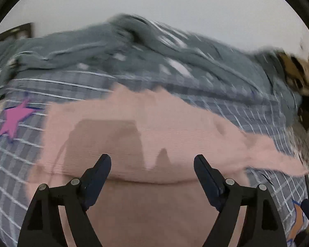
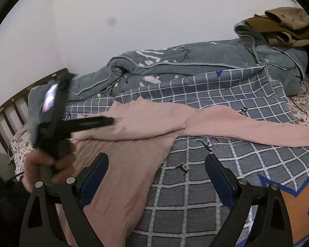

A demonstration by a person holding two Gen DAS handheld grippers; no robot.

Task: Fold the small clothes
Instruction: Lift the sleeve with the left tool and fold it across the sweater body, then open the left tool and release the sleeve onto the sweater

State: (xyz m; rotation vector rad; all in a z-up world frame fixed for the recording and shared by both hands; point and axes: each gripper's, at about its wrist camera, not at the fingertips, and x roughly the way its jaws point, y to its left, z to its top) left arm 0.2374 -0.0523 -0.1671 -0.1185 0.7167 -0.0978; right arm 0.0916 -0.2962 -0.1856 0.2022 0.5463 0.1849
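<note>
R-wrist only: brown clothes [image 2: 286, 23] atop quilt [image 2: 195, 61]

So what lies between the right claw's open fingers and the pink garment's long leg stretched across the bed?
Only the checked grey bedcover, bare there, in the right wrist view. The right claw is open and empty; the pink garment lies beyond and to its left.

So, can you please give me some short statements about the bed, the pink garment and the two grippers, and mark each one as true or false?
1. The pink garment lies on a checked blanket. True.
2. The left gripper is shut on the garment. False: its jaws stand open, nothing between them.
3. The right gripper is open. True.
4. The star in the left wrist view is green. False: it is pink.
5. Brown clothes lie on the floor. False: they sit on top of the grey quilt.
</note>
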